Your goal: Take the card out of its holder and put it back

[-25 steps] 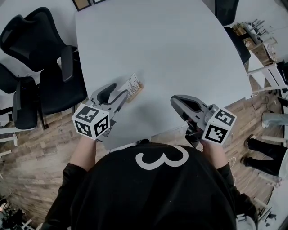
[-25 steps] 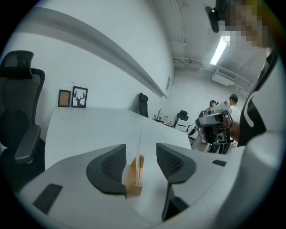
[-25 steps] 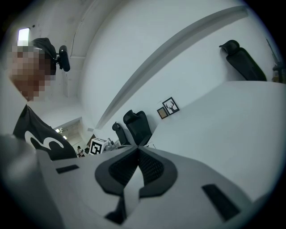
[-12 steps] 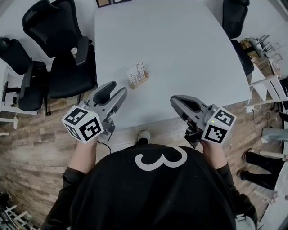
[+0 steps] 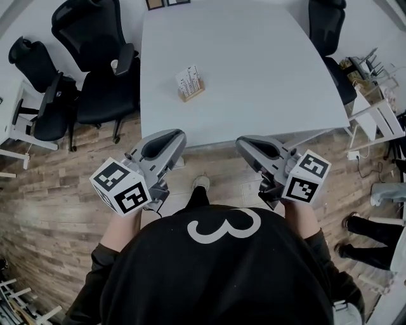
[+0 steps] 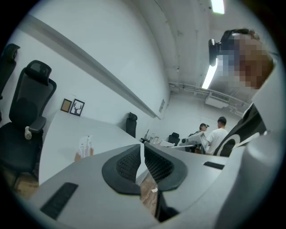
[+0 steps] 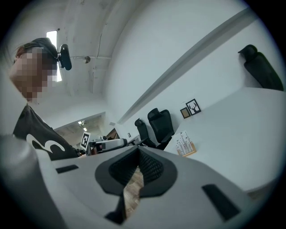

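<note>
A small wooden card holder [image 5: 189,84] with white cards upright in it stands on the white table [image 5: 254,63], towards its left side. Both grippers hang in front of the table's near edge, over the wooden floor and well short of the holder. My left gripper [image 5: 172,137] has its jaws closing, almost together, with nothing between them. My right gripper [image 5: 245,145] is shut and empty. The left gripper view shows the holder [image 6: 85,150] far off beyond the gripper [image 6: 142,147]. In the right gripper view the holder [image 7: 185,145] sits right of the gripper [image 7: 137,150].
Black office chairs [image 5: 95,57] stand along the table's left side, and another chair [image 5: 327,19] is at its far right corner. A white rack [image 5: 374,114] stands on the floor at the right. Two people [image 6: 214,132] stand far off in the room.
Both grippers have drawn back from over the table to in front of its near edge. The holder now lies farther away. The left jaws, open before, have come nearly together.
</note>
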